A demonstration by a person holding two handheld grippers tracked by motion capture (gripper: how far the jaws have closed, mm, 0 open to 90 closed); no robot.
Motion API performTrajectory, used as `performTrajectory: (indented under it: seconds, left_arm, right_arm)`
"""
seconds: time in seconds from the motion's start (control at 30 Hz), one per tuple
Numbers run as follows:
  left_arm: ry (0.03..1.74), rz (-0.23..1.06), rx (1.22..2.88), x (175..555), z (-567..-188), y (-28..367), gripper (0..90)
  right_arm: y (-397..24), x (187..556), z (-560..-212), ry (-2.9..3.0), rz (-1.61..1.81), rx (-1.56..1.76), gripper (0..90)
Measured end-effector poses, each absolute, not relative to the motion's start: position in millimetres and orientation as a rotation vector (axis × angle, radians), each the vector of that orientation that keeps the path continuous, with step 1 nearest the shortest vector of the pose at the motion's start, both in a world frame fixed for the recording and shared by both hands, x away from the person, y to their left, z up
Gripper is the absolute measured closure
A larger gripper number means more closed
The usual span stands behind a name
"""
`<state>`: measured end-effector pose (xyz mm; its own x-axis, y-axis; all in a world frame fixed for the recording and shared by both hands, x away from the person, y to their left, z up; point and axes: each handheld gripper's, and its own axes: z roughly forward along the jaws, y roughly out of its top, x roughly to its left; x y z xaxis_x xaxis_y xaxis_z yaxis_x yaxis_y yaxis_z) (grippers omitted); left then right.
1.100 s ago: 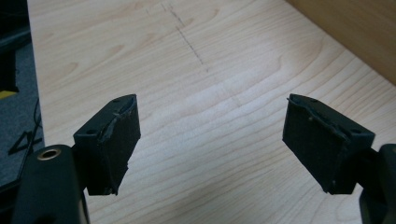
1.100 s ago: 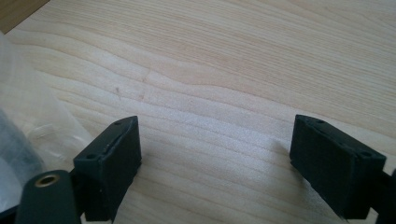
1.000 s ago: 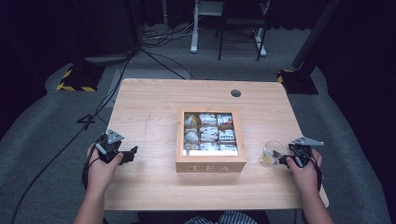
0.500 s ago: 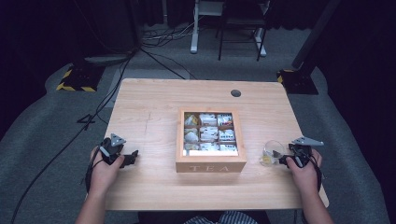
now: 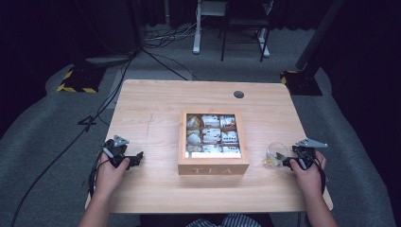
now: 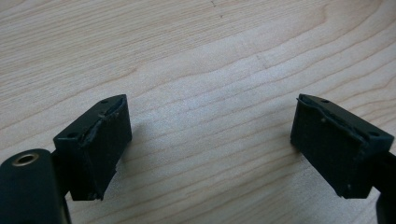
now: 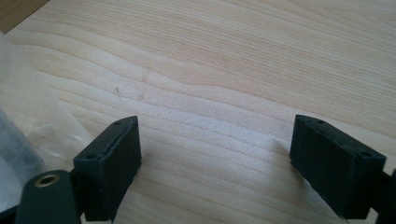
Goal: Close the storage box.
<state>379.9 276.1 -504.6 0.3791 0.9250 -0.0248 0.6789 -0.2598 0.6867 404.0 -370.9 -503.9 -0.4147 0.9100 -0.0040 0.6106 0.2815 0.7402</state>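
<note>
At lower left of the high view, the left gripper point(image 5: 137, 158) has sunk toward the light wooden table point(image 5: 156, 118), its jaws just spread wider with nothing between them. At lower right, the right gripper point(image 5: 283, 161) sits unmoved, jaws spread and empty, just beside the clear glass cup point(image 5: 274, 154). The wooden tea box with 9 compartments point(image 5: 213, 168) sits mid-frame, untouched. Both hands look parked rather than working.

High view overhead, facing forward-down; gripper views close — share table point(image 5: 156, 109).
</note>
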Motion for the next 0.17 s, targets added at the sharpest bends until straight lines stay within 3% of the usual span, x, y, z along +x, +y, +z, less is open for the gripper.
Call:
performTrajectory:
  seconds: [0.17]
  left_arm:
    - [1.381,0.520,2.027,379.7,-504.5,275.9,12.3]
  right_arm:
    - [-370.8,404.0,-503.9,2.128,0.939,1.366,16.8]
